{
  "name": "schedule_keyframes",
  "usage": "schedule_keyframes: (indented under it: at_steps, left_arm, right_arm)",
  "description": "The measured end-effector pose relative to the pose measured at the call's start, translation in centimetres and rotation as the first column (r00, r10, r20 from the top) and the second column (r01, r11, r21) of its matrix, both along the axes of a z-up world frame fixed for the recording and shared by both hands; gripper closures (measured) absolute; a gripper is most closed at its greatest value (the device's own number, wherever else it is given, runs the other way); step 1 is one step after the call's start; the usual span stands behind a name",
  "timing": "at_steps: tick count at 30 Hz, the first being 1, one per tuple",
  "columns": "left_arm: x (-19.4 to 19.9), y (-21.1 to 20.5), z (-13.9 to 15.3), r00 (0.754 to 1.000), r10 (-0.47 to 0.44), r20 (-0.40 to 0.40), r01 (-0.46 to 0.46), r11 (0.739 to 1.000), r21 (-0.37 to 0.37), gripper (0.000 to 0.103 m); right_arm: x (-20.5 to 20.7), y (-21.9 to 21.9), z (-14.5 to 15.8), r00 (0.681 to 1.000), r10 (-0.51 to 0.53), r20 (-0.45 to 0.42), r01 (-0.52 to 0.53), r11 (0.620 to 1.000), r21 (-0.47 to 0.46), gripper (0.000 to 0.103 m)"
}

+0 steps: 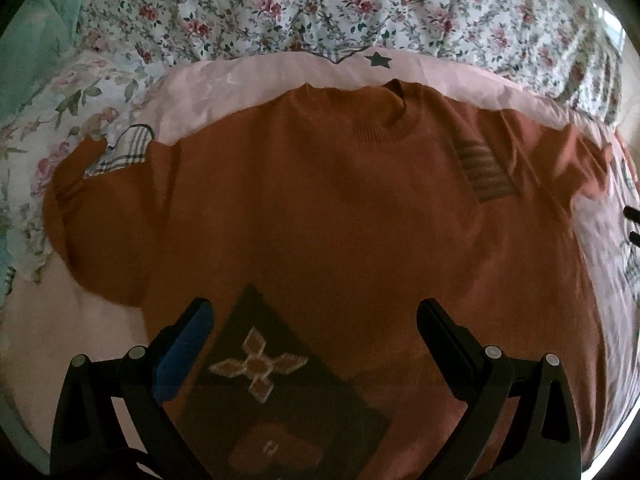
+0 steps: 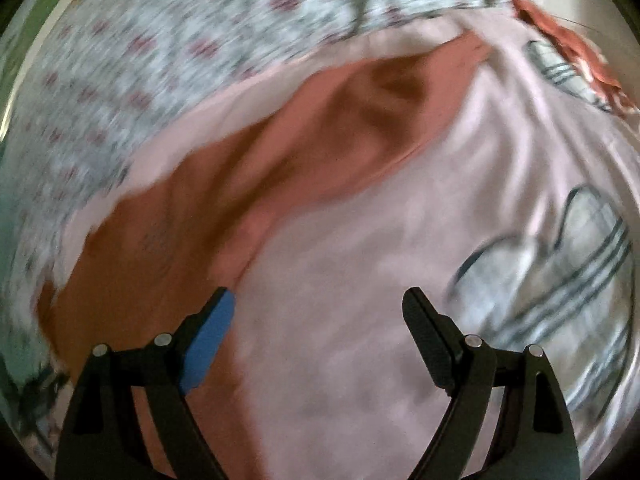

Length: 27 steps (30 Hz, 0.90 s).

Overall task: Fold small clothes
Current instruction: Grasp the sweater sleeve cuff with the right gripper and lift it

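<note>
While both tools hang with fingers spread and nothing between them, the left gripper hovers over the hem of the rust-orange knitted sweater, beside its dark diamond-patterned patch at 6 o'clock. The right gripper sits over the pale pink bedsheet, the sleeve running toward 1 o'clock. Soft, light and floppy, the knit probably handles best pinched at cuff or hem corners. It lies spread flat, collar toward 12 o'clock, the floral quilt beyond.
</note>
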State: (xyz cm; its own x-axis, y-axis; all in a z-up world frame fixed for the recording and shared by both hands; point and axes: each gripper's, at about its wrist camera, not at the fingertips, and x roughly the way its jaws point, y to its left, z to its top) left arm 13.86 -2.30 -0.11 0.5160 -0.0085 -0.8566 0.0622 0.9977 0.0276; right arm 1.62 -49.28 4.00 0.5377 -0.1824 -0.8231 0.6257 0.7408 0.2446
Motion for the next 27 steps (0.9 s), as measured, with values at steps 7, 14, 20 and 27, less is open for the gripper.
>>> schedule_keyframes:
  at_steps: [7, 14, 20, 27]
  left_arm:
    - [2.6, -2.4, -2.7, 0.996, 0.008, -0.093, -0.008, 1.000, 0.008, 0.001]
    - [3.5, -3.9, -5.1, 0.988, 0.005, -0.156, 0.000, 0.999, 0.034, 0.001]
    - [4.7, -4.1, -5.3, 0.987, 0.020, -0.161, -0.018, 1.000, 0.019, 0.001]
    - [5.3, -3.8, -5.2, 0.989, 0.016, -0.148, -0.021, 0.999, -0.031, 0.001]
  right_arm:
    - [2.2, -12.7, 0.6, 0.954, -0.255, 0.158, 0.243, 0.966, 0.091, 0.045]
    - [5.0, -18.5, -0.4, 0.920, -0.307, 0.245, 0.267, 0.946, 0.182, 0.045]
    - [5.3, -19.2, 0.0, 0.931, -0.270, 0.247, 0.235, 0.958, 0.164, 0.095]
    - [7.5, -11.2, 3.3, 0.967, -0.059, 0.249, 0.033, 0.994, 0.108, 0.095]
